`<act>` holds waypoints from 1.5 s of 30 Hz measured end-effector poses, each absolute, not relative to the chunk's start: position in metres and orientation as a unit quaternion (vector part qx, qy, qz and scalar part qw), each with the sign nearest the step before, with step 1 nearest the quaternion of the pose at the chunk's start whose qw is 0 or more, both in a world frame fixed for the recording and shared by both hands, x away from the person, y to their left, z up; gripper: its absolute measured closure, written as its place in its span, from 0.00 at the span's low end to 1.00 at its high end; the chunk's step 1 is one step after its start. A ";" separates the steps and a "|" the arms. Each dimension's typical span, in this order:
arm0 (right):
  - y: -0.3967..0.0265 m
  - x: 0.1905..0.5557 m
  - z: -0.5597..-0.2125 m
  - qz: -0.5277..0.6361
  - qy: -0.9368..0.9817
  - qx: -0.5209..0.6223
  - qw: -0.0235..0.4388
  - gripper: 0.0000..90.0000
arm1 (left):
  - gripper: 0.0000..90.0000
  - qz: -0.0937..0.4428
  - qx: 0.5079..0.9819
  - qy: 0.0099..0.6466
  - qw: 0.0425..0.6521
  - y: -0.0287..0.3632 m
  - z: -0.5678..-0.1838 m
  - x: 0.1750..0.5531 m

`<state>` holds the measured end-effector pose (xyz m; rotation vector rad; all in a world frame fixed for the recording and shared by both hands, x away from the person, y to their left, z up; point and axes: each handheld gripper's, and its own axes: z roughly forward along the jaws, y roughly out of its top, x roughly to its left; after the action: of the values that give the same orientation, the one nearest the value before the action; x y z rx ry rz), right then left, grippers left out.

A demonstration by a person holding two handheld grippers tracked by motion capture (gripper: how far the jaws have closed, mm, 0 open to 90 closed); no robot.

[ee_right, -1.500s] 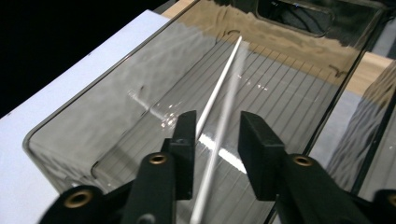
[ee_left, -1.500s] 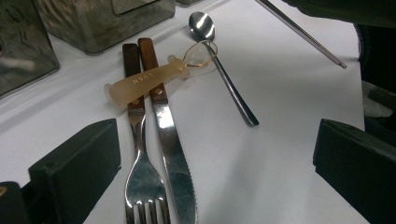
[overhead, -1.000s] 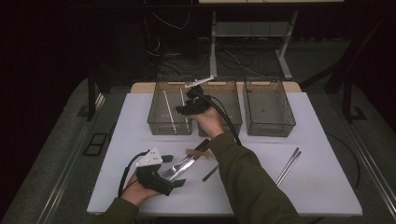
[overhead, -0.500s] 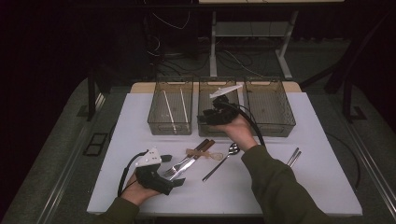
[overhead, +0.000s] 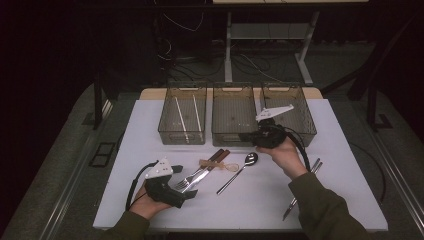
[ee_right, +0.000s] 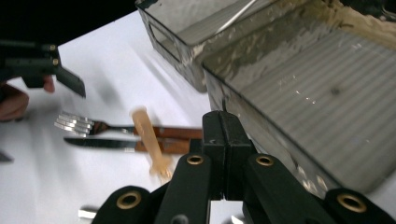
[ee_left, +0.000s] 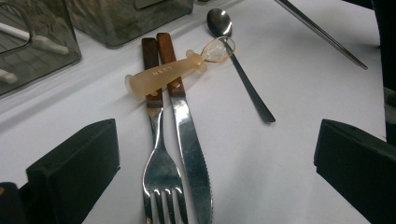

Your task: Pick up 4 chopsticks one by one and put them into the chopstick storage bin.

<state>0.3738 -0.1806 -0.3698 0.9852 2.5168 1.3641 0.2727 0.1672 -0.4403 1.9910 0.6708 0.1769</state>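
Since a second ago, right claw (overhead: 250, 136) shifted from over left bin (overhead: 183, 120) across to front edge of middle bin (overhead: 235, 116), near right bin (overhead: 290, 112); jaws just been closing, now pressed flat together with nothing between them, as right claw view confirms (ee_right: 224, 140). Left claw (overhead: 187, 192) unchanged in place. Cutlery unchanged too.

Right hand (overhead: 280, 152) raised off desk (overhead: 345, 200), forearm reaching up from lower right, claw pointing leftward along bin fronts. Left hand (overhead: 145, 202) resting low on desk at lower left, claw levelled toward cutlery.

Left claw released: jaws wide apart in its own view, fork (ee_left: 161, 172) tines and knife (ee_left: 189, 149) blade lying between them, untouched by either jaw.

Fork and knife side by side, touching, wooden handles toward bins. Small amber-handled spoon (ee_left: 163, 77) laid crosswise over both handles. Metal spoon (overhead: 239, 171) just to right, its bowl beside amber spoon's bowl. Two white sticks (overhead: 186, 119) inside left bin. Metal chopsticks (overhead: 302, 187) well apart at right, partly under right sleeve.
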 end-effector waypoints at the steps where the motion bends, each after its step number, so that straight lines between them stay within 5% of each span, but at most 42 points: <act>1: -0.185 0.371 -0.371 0.451 0.830 0.324 0.058 1.00 | 0.00 0.073 0.821 0.277 0.493 0.167 -0.440 0.273; 45: -0.307 0.260 -0.419 0.382 0.862 0.332 0.032 1.00 | 0.00 0.078 0.831 0.269 0.481 0.164 -0.440 0.272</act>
<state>0.2602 -0.3066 -0.4192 1.0213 2.6541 1.1772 0.2717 0.1638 -0.4403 2.0267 0.6560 0.1914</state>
